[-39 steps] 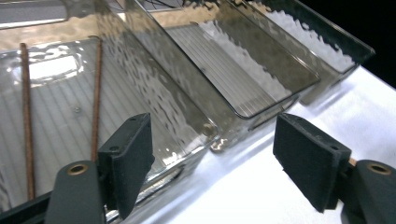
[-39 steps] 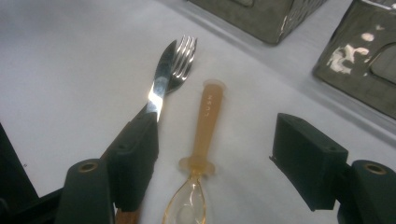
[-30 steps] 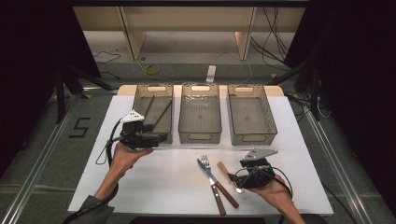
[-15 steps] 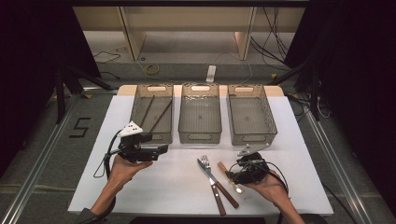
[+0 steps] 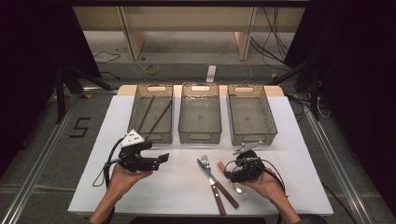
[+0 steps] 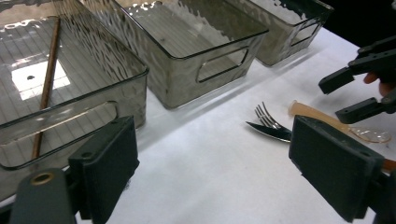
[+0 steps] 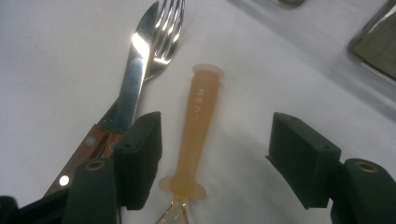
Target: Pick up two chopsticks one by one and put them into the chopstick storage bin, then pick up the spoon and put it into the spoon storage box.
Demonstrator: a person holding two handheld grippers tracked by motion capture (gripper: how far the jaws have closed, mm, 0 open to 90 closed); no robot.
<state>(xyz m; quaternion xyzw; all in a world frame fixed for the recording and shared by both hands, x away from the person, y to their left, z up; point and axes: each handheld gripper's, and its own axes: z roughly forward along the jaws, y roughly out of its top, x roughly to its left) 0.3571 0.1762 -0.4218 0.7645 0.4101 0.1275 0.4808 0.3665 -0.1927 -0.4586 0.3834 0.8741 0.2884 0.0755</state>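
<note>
Right gripper (image 7: 212, 154) jaws spread, straddling amber spoon (image 7: 198, 126) lying flat on table just beside knife (image 7: 130, 79) and fork (image 7: 163, 35). Left gripper (image 6: 212, 163) spread, idle. Risk: left jaw snags knife handle, dragging it along.

Between the right tongs (image 7: 215, 158) lies the spoon handle (image 7: 201, 121); knife (image 7: 128, 84) and fork (image 7: 166, 32) crowd their left jaw, bare counter (image 7: 261, 84) to the right.

I see a table (image 5: 299, 186) with a white top carrying three clear bins (image 5: 200, 119) in a row along its far side, and nearer me a knife (image 5: 211, 177), a fork (image 5: 219, 179) and an amber-handled spoon (image 7: 198, 126) lying close together
</note>
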